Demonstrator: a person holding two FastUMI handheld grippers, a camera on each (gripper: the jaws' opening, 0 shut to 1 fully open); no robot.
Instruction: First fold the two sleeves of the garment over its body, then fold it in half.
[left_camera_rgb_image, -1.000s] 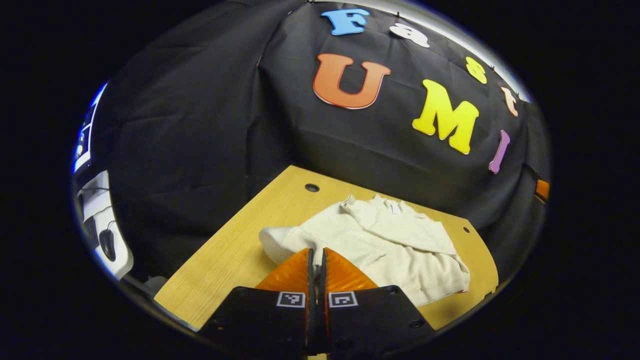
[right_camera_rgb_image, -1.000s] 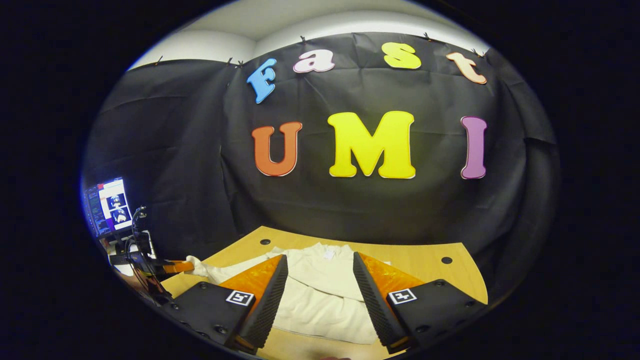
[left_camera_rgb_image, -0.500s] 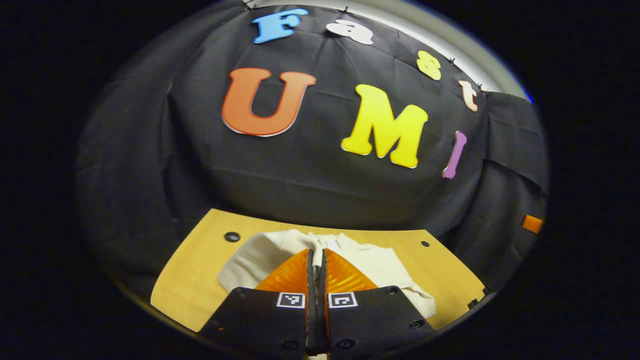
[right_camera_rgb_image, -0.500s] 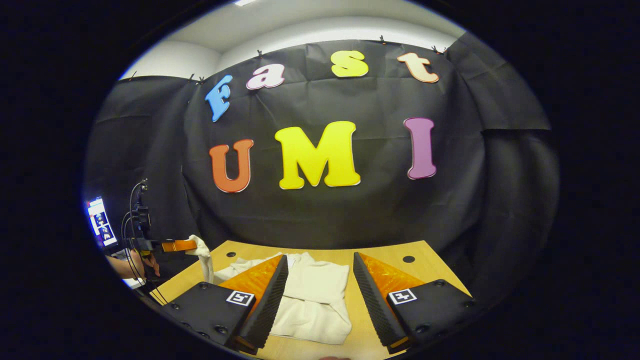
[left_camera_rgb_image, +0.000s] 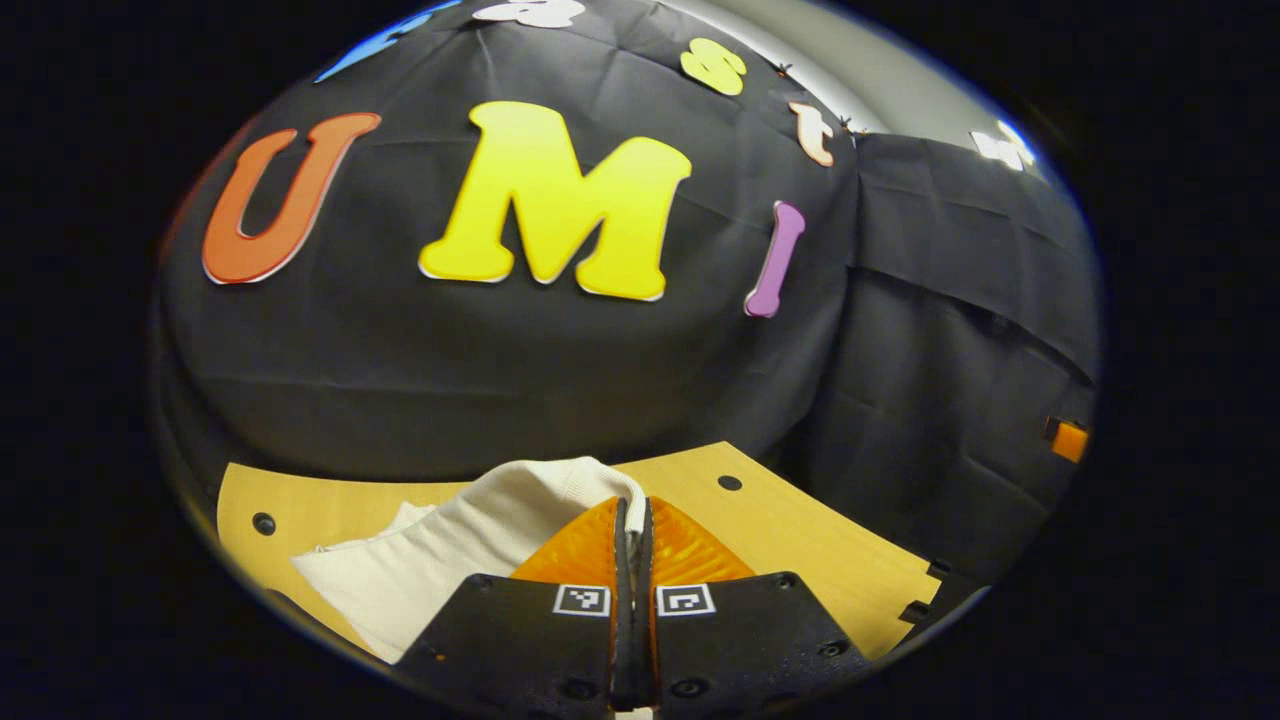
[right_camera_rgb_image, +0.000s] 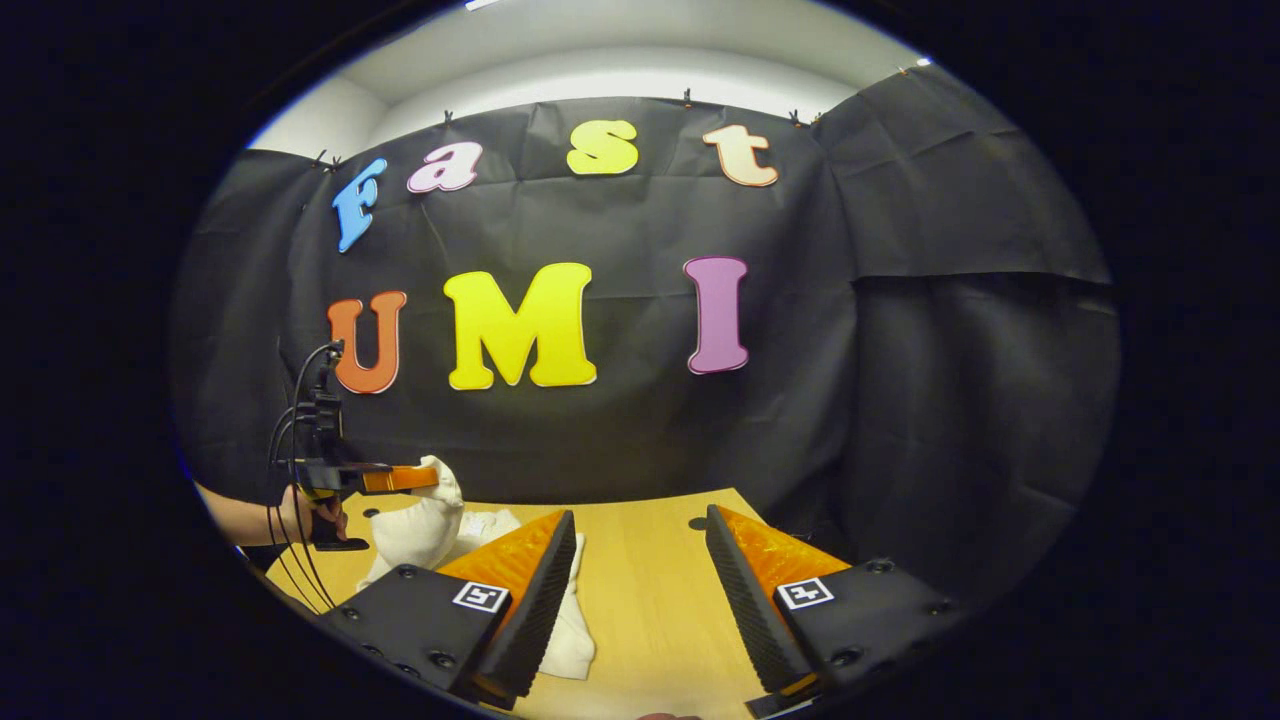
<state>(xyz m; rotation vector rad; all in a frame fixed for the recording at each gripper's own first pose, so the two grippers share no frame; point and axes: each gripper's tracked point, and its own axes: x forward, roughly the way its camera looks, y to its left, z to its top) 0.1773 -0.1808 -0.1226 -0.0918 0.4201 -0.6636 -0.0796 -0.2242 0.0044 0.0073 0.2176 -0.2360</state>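
Observation:
A cream long-sleeved garment (left_camera_rgb_image: 440, 550) lies on the wooden table (left_camera_rgb_image: 820, 550). My left gripper (left_camera_rgb_image: 632, 505) is shut on one sleeve's ribbed cuff (left_camera_rgb_image: 575, 485), and the cloth trails down and left from its fingers. In the right gripper view, that left gripper (right_camera_rgb_image: 405, 479) holds the sleeve (right_camera_rgb_image: 425, 525) lifted above the table at the far left, with a hand (right_camera_rgb_image: 305, 510) behind it. My right gripper (right_camera_rgb_image: 640, 520) stands open over bare table (right_camera_rgb_image: 650, 590), with nothing between its fingers. The garment's body (right_camera_rgb_image: 570, 625) lies partly hidden behind its left finger.
The table has small round holes (left_camera_rgb_image: 729, 483) near its back edge, which meets the black cloth wall. Cables (right_camera_rgb_image: 290, 440) hang from the left gripper's handle. A notched table corner (left_camera_rgb_image: 925, 590) sits at the right.
My left gripper has lifted the sleeve cuff and swung it rightward across the garment. My right gripper has turned right, so the garment has slid to its left; it stays open.

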